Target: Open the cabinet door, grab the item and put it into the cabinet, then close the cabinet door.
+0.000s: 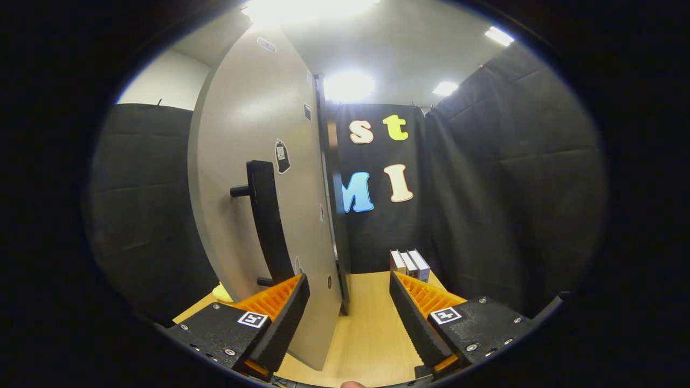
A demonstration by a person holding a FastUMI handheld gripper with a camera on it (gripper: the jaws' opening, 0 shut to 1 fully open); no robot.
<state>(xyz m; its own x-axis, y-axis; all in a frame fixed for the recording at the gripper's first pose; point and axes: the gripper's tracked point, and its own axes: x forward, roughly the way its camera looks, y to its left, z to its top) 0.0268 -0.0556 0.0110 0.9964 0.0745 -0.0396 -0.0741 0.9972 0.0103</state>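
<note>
With its jaws spread wide and nothing held, the gripper point(349, 285) faces the swung-out cabinet door point(253, 161), whose free edge stands between the fingers. At ten o'clock the black handle point(267, 221) rises just beyond the left finger. At one o'clock, small boxes point(409, 264) sit on the wooden table point(366, 323), beyond the right finger.

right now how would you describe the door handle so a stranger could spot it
Start at the big grey cabinet door, swung open on the wooden table. The handle is the long black vertical bar on its face, just beyond the open hand-held gripper, far bigger than the small stickers nearby.
</note>
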